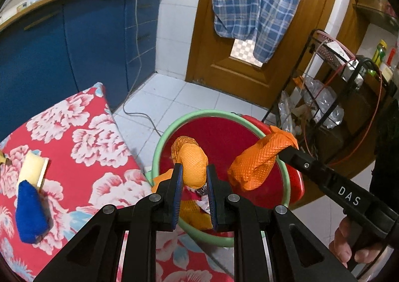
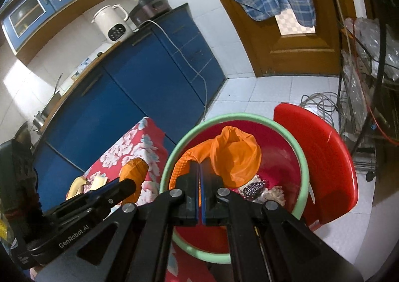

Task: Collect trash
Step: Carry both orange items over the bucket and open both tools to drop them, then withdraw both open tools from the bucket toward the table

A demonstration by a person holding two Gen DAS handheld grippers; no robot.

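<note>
The left tool (image 1: 194,177) was clamped on a bulging fold of an orange bag (image 1: 193,166), its blue pads pressing the plastic from both sides. The right tool (image 2: 200,179) had its jaws drawn almost together, pinching a thin edge of the same orange bag, which billowed up just beyond its tips. Both held the bag above the mouth of a red bin (image 1: 219,137) with a pale green rim, standing on the white tiled floor beside a surface covered in a red floral cloth (image 1: 82,137).

Only the left wrist view showed what lay on that cloth: a yellow sponge (image 1: 32,166) and, touching its near end, a blue cloth bundle (image 1: 30,212). It also showed the right tool from the side, reaching in with orange plastic wrapped round its tip, and part of the hand (image 1: 349,244) gripping its handle. A black wire rack (image 1: 324,97) stuffed with clear plastic stood near the wooden door.

Only the right wrist view looked down into the bin, where scraps (image 2: 259,188) lay at the bottom: something striped and some pale crumpled pieces. It alone showed the red lid (image 2: 321,157) standing behind the bin, the wall cupboards above the blue cabinets, and the left tool from the side with orange plastic bunched at its end.

A blue checked shirt (image 1: 256,7) hung on the door in both views.
</note>
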